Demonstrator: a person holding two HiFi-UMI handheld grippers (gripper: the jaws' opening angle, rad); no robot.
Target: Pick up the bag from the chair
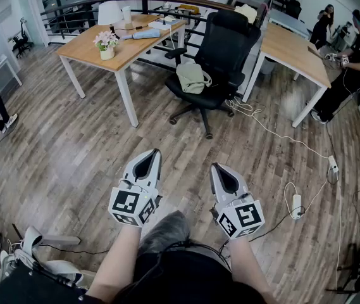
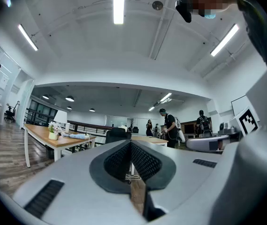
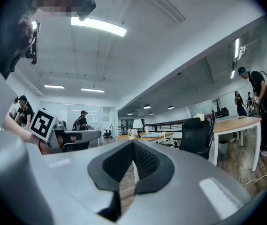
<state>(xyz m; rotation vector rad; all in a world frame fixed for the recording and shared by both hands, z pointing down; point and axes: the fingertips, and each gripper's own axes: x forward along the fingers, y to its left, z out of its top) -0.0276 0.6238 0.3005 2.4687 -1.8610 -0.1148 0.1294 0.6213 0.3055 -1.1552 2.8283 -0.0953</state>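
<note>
bag (image 1: pixel 193 78) sits slumped on the seat of the black chair (image 1: pixel 230 33), far across the floor from me. looks soft, light and floppy; i'd take the top strap or a gathered fold. left gripper (image 1: pixel 149 157) and right gripper (image 1: pixel 219 170) both closed, empty.

No readable text, brand or number anywhere. Only black-and-white square coded patterns, no letters in them: on the white left cube (image 1: pixel 132 206) of my left gripper (image 1: pixel 150 154) and the white right cube (image 1: pixel 243 218) of my right gripper (image 1: pixel 217 168).
</note>
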